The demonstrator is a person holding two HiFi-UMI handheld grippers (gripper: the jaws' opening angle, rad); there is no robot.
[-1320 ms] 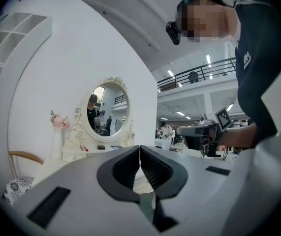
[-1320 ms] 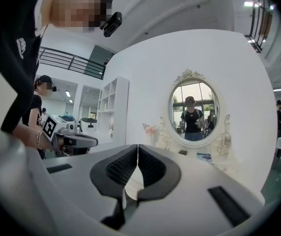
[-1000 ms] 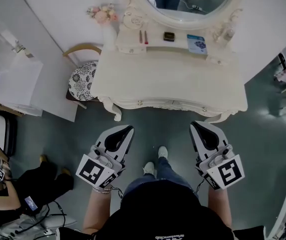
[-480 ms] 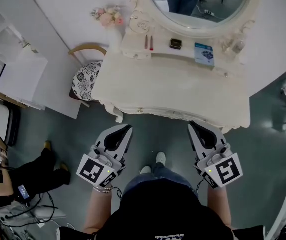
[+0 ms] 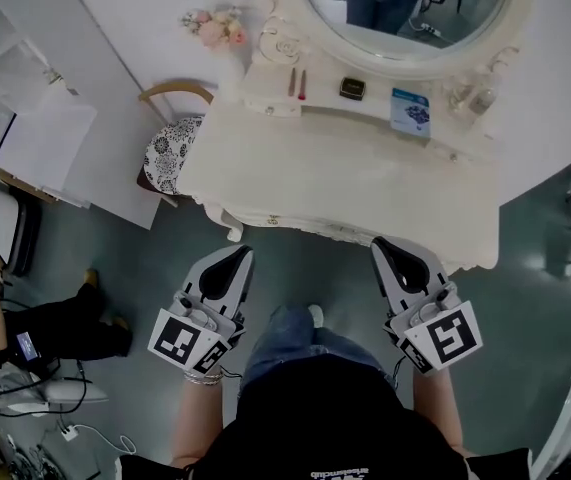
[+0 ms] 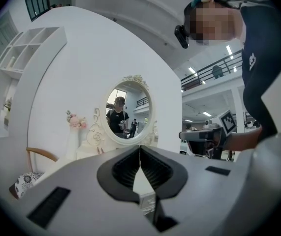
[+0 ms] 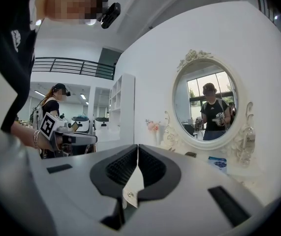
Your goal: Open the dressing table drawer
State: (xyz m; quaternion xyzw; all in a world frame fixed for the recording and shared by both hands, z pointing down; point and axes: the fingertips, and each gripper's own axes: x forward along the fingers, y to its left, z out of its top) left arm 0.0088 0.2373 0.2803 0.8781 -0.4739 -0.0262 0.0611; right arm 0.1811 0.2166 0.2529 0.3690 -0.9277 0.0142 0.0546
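The cream dressing table [image 5: 345, 178] stands right in front of me, under its oval mirror [image 5: 405, 8]. Its drawer front [image 5: 310, 226] runs along the near edge, with a small knob [image 5: 273, 220] showing. My left gripper [image 5: 240, 254] points level at that edge, just short of it and apart from it; its jaws are shut and hold nothing [image 6: 140, 149]. My right gripper [image 5: 378, 244] hangs close under the table's front edge at the right, also shut and holding nothing [image 7: 138, 147]. In the right gripper view a knob [image 7: 129, 195] shows below the closed tips.
A chair with a patterned seat [image 5: 170, 153] stands at the table's left corner. On the table's shelf lie a blue box [image 5: 409, 111] and small items; pink flowers [image 5: 215, 26] stand at the back left. A person [image 5: 55, 333] sits on the floor at the left.
Both grippers have moved forward toward the table's front edge, the right one a bit more. Their jaws have stayed shut.
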